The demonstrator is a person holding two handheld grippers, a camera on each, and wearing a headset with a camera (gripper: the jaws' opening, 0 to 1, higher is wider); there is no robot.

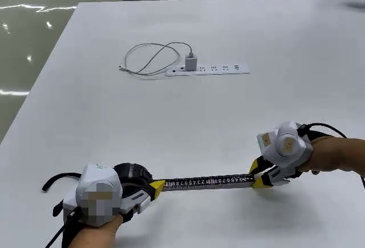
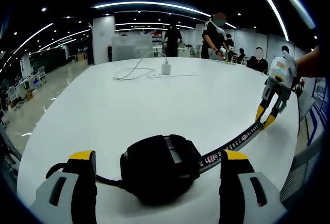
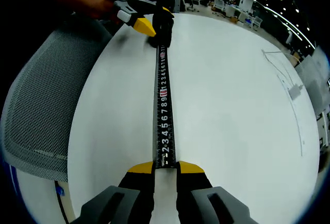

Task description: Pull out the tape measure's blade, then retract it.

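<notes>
Cable (image 1: 151, 59) loops from a charger (image 1: 190, 62) plugged into a power strip (image 1: 219, 68) at the far middle of the white counter (image 1: 171, 122), well apart from the work. People stand beyond the counter's far edge in the left gripper view, and a mesh chair (image 3: 46, 105) sits by the near edge in the right gripper view. Nothing lies between the two grippers but the blade.

At the near left, the black tape measure (image 1: 134, 175) rests on the counter between the jaws of the left gripper (image 1: 145, 188). Those jaws stand wide, and the left gripper view shows a gap on each side of the tape measure. Its blade (image 1: 208, 181) is drawn out to the right, flat along the counter with the numbers up. At the near right, the right gripper (image 1: 258, 175) has its jaws narrowed onto the blade's end, pinching it between the yellow tips.
</notes>
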